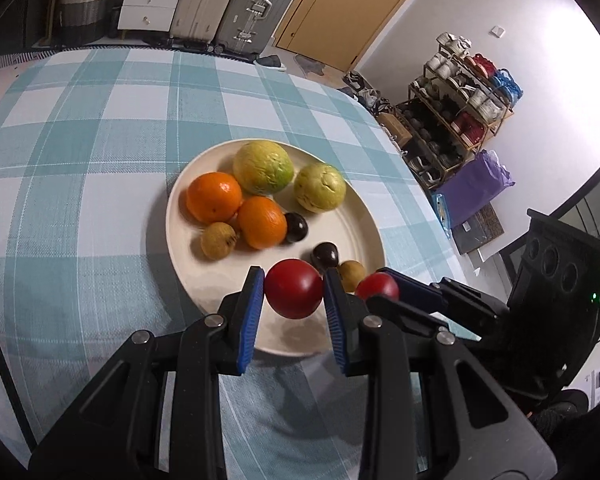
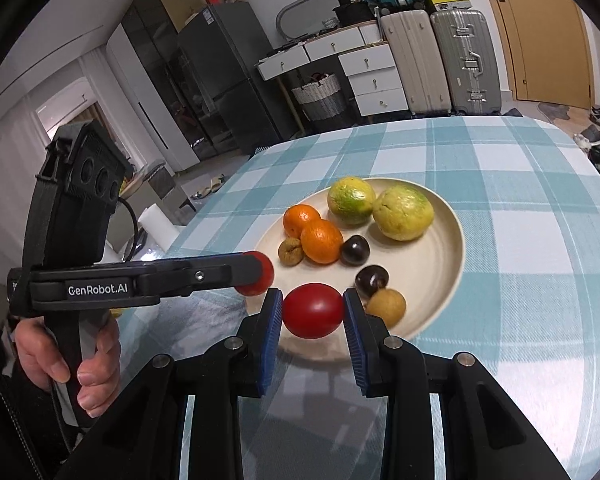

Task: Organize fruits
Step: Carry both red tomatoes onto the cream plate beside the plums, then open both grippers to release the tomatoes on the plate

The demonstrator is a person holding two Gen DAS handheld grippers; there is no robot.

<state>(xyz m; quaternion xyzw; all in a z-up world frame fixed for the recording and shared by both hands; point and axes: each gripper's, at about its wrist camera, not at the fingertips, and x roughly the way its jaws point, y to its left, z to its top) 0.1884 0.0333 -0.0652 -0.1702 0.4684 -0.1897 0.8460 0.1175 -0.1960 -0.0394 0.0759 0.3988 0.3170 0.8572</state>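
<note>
Teal-and-white checked cloth covered the table (image 1: 80, 152), beyond whose far edge two hard-shell suitcases (image 2: 440, 60), a white drawer unit (image 2: 374, 80) and a woven basket (image 2: 320, 96) were lined up against the wall. A cream plate (image 1: 364, 216) was set on the cloth nearer the table's right edge, as seen from the left wrist view. On the plate two oranges (image 1: 214, 202) were seen touching each other, with two yellow-green guavas (image 1: 262, 166) behind them toward the plate's far rim. Two dark plums (image 1: 326, 255) lay near the middle, and two small brownish fruits (image 1: 218, 240) were found, one beside the oranges and one at the near rim. The left gripper (image 1: 294, 294) was held over the near rim of the plate, its blue pads pinched onto a red tomato (image 1: 294, 294) that was lifted clear of the plate. The right gripper (image 2: 313, 312) was likewise clamped on a second red tomato (image 2: 313, 312), held above the plate's near rim just beside the first. In the right wrist view the left tool was seen side-on, gripped by a hand (image 2: 66, 356) at the lower left, with its tomato showing at the fingertips. A shoe rack (image 1: 452, 120) was visible past the table's right edge.
</note>
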